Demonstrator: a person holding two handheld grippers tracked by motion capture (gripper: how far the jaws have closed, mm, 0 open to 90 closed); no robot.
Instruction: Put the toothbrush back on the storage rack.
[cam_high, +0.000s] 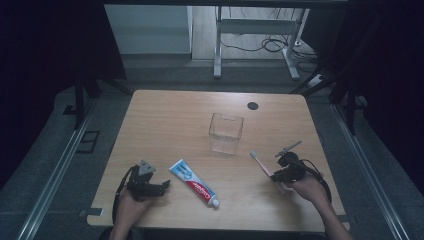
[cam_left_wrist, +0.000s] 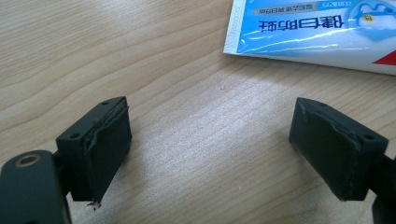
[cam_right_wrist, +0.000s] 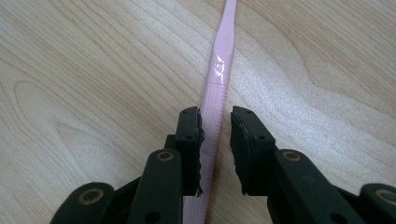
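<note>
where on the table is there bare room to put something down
The far-left stretch of the table, left of the clear container, is bare, as is the far right near the black disc. The near half is crowded: left gripper, toothpaste tube, and the pink toothbrush between the right gripper's jaws.

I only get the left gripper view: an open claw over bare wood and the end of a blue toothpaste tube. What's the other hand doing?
Observer: The right claw straddles the handle of a pink toothbrush lying flat on the table; a sliver of gap shows at one pad.
Operator: Is there anything to drop it into?
Observer: A clear square cup stands upright mid-table, apart from the brush head.
Operator: Which way does the tube's cap point?
Observer: The toothpaste tube lies diagonally, cap toward the person's edge.
</note>
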